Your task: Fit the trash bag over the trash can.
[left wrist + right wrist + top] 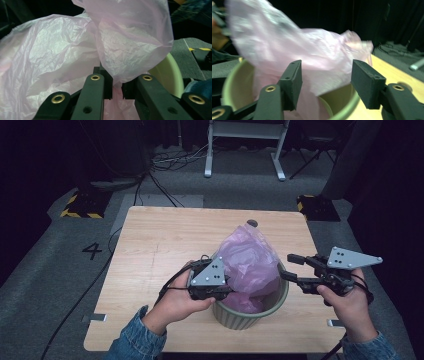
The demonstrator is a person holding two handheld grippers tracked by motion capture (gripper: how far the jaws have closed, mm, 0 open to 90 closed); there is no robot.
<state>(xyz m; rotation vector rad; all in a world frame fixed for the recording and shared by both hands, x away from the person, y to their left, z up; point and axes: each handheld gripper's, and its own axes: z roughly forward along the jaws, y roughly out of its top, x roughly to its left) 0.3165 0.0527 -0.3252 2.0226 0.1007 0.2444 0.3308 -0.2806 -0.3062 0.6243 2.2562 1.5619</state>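
A crumpled pink plastic bag (pixel 250 262) sits in a pale green round bin (pixel 250 318) near the table's front edge, and much of it billows above the rim. My left gripper (pixel 227 287) is at the bin's left rim, shut on a fold of the bag (pixel 117 62), which is pinched between its pads (pixel 108 85). My right gripper (pixel 290 266) hovers just off the bin's right rim, its jaws open and apart from the bag. In the right gripper view the bag (pixel 312 50) and the bin's rim (pixel 347 107) lie beyond the open gripper (pixel 325 85).
The bin stands on a light wooden table (pixel 165 245) with a small dark round mark (pixel 252 223) near its far edge. On the grey floor behind are a white frame's legs (pixel 208 155), cables (pixel 165 190) and two yellow-and-black striped bases (pixel 82 205).
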